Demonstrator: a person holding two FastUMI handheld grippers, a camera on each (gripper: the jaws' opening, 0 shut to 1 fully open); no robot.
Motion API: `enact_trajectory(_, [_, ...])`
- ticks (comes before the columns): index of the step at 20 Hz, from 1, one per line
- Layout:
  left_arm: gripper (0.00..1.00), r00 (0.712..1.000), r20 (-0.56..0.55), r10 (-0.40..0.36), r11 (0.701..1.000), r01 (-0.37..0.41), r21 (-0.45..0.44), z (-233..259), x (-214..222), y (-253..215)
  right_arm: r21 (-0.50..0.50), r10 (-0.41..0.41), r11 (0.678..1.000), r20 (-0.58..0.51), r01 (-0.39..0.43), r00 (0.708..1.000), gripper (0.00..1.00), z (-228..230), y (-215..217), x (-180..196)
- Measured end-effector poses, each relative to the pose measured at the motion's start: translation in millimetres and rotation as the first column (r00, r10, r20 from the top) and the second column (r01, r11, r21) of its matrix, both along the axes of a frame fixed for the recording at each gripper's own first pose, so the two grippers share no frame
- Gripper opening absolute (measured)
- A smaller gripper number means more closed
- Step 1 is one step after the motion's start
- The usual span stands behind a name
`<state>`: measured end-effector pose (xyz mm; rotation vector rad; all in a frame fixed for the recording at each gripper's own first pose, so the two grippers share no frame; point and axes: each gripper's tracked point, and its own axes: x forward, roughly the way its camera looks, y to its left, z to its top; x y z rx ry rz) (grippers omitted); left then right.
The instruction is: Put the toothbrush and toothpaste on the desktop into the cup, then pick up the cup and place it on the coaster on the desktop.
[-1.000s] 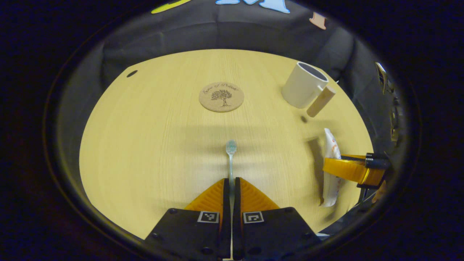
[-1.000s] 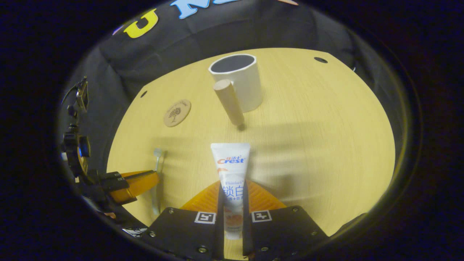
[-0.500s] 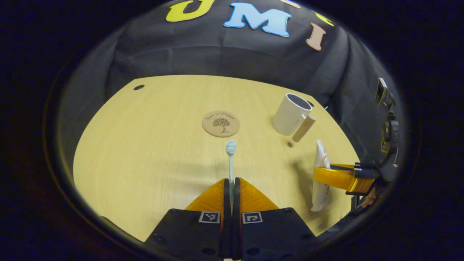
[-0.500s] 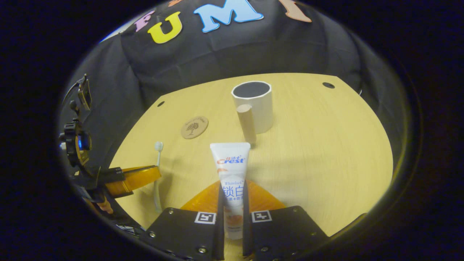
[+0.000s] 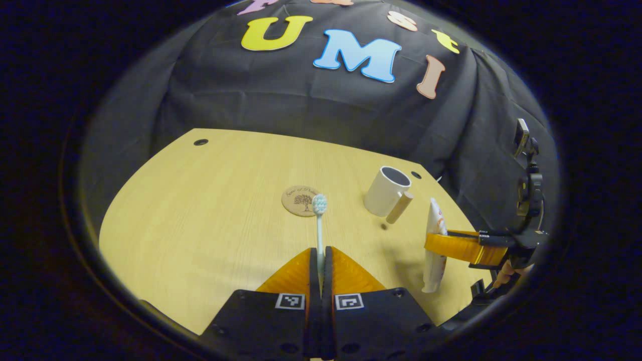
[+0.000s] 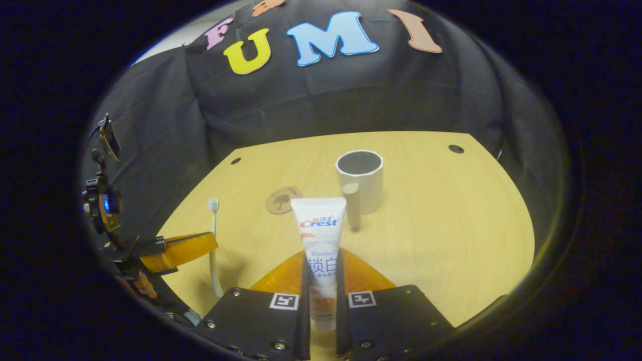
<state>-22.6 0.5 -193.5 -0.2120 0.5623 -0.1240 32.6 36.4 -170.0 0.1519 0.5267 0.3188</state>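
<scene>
In the right gripper view, the left gripper (image 6: 193,246) at lower left clamped the toothbrush (image 6: 213,240), bristles up. The coaster (image 6: 283,199) bore a tree emblem, its lettering unreadable. At centre, the right gripper (image 6: 321,273) pinched the toothpaste (image 6: 319,235), its long axis upright, flat end up. The cup (image 6: 360,180) stood right of centre on the desktop (image 6: 451,235).

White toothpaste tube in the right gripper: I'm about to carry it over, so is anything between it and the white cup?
Nothing visible blocks it. The right gripper holds the white toothpaste tube; bare wooden desktop lies ahead to the white cup, whose tan handle faces the tube.
</scene>
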Motion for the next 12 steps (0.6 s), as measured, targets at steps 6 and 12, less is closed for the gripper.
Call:
enact_trajectory(6, [0.08, 0.996, 0.087, -0.005, 1.000, 0.007, -0.024, 39, 15, -1, 0.003, 0.002, 1.000, 0.096, -0.003, 0.995, 0.21, 38, 3, 11])
enact_trajectory(12, [0.08, 0.978, 0.205, -0.037, 0.997, 0.051, -0.060, 82, 52, -20, 0.030, -0.027, 0.999, 0.249, 0.020, 0.968, 0.21, 89, 1, 33])
